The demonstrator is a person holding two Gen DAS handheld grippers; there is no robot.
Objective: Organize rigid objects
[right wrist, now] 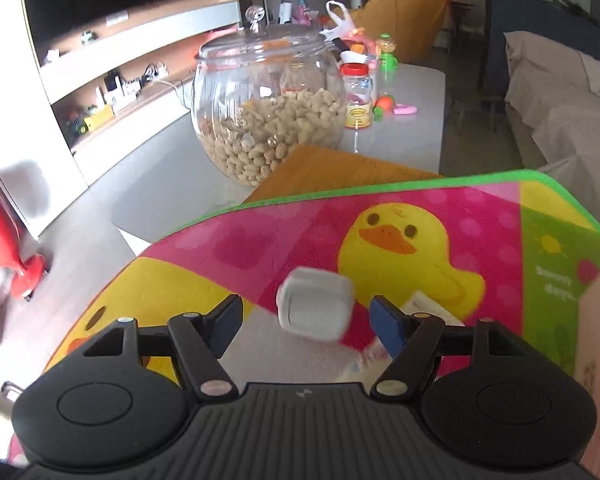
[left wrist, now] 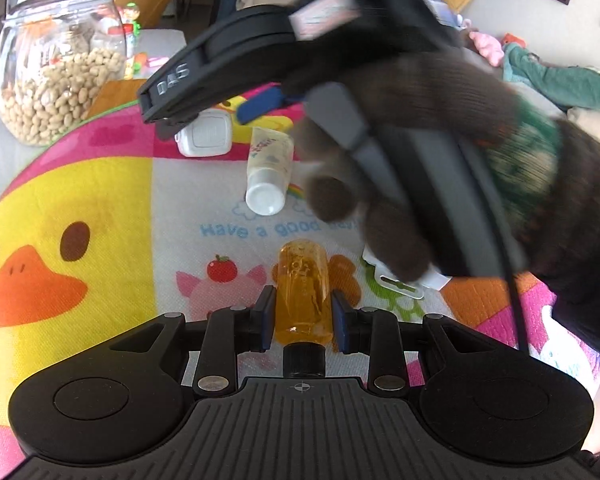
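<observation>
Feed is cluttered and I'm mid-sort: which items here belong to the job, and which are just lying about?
Job items:
orange transparent bottle, in left claw
white square plastic box, ahead of right claw
white-capped clear tube

Lying about:
glass peanut jar
red-lidded small jar

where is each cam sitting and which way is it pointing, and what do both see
Left wrist: on the left gripper, facing along its fingers over the cartoon mat; fingers clamp an orange bottle; the gloved right hand crosses above.
Right wrist: on the right gripper, open, facing a white square box.
Shared: box, peanut jar, mat.
</observation>
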